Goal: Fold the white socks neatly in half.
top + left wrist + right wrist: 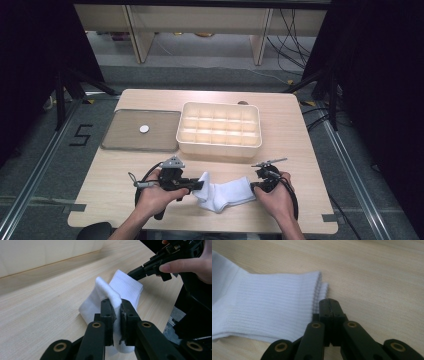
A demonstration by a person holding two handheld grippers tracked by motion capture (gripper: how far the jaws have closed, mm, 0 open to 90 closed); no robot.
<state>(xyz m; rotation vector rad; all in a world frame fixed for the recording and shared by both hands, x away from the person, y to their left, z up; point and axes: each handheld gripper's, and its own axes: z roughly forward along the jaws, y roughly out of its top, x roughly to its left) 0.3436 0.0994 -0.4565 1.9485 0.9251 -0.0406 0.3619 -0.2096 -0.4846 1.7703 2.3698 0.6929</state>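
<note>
White sock lies near the front edge of the tabletop, about mid-width, between the two hands.

Left gripper: jaws clenched on a raised fold of the sock. In the left gripper view the fabric is pinched between the two pads and bunches up above them, sock otherwise resting on the wood. Left hand wraps the gripper body, cable loops out to the left.

Right gripper: jaws fully closed, pad to pad. In the right gripper view its tips sit at the corner of the ribbed cuff, touching or just overlapping the cuff edge; cannot tell whether any fabric is caught between them, no cloth visible in the seam. Cuff lies flat, two layers showing at the edge. Right hand is at the front right part of the tabletop.

From the left gripper view, the right gripper reaches the far end of the sock, tip at the cuff.

Further back: cream divided tray with a grid of compartments, centre toward the back edge. Grey flat lid just left of it, near the left edge, with a small white round disc lying on it. Tray and lid well apart from the sock.
</note>
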